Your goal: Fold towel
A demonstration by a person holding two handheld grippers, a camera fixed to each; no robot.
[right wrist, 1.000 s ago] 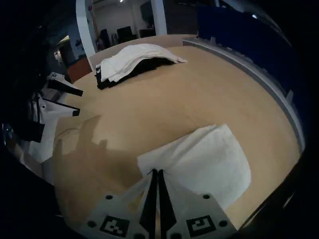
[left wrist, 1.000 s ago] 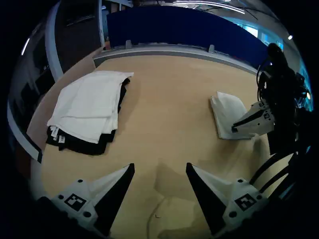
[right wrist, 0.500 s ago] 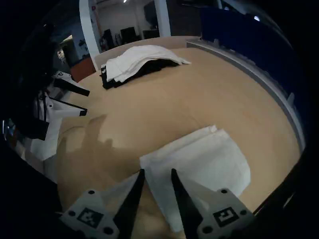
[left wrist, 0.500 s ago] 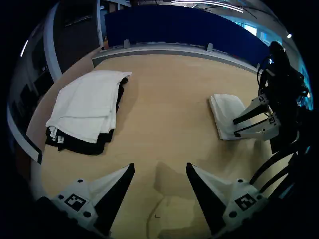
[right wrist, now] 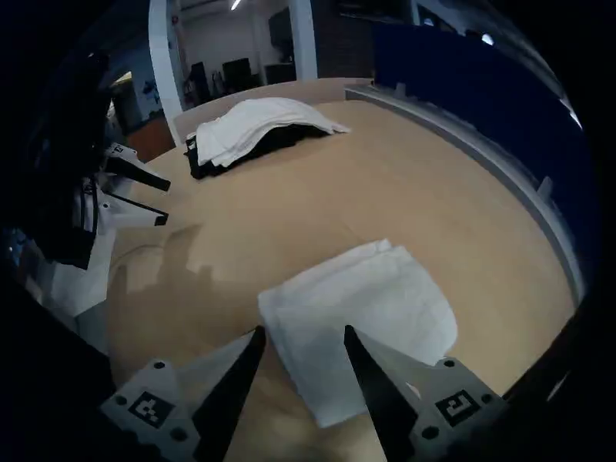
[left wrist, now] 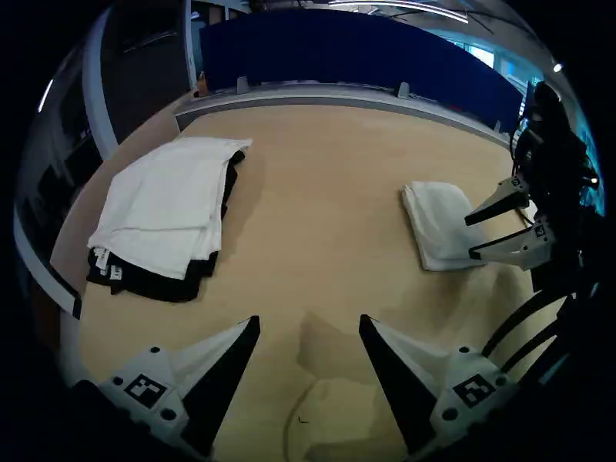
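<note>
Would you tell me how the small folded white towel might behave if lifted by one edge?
The folded towel looks soft and layered, so it would probably droop and unfold. Flat on the smooth table, it should slide, not roll.

The middle of the wooden table [left wrist: 331, 177] is bare, so a hand can pass there. At the far left a stack of white and black towels [left wrist: 165, 200] takes the corner. At the right lies the folded towel [left wrist: 439, 227], flat and low, with the right gripper [left wrist: 470, 237] just beside it. A blue partition [left wrist: 346, 54] closes the far edge.
</note>
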